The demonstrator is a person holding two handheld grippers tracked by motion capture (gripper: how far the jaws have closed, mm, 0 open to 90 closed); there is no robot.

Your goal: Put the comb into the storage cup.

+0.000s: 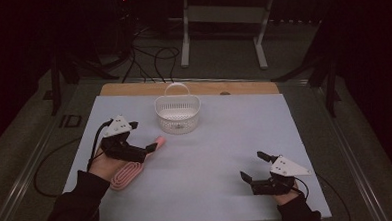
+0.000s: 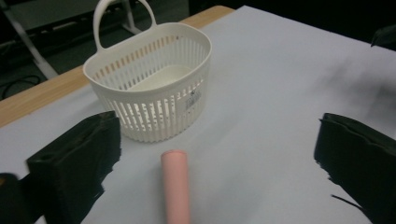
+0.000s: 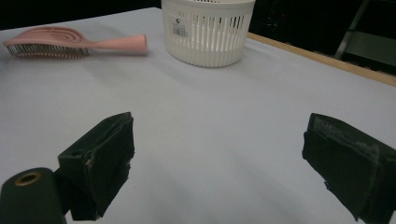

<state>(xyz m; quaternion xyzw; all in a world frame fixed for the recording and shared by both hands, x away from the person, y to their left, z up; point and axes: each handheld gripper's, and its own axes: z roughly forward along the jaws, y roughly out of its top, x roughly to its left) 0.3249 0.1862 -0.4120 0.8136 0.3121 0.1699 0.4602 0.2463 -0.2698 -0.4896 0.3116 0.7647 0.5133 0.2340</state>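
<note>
Two hand-held grippers we hold, both with jaws apart: left hand-held gripper (image 1: 146,148) over the pink hairbrush (image 1: 131,169) handle, centre-left; right hand-held gripper (image 1: 252,167) lower right; white basket (image 1: 177,113) above.

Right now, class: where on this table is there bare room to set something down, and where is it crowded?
The widest free patch is the mat's centre and right half, bordered by the white basket, the pink hairbrush and the right tool. The far right corner beyond the basket is also bare. It is crowded at the left, where the open left tool straddles the brush handle near the basket.
</note>
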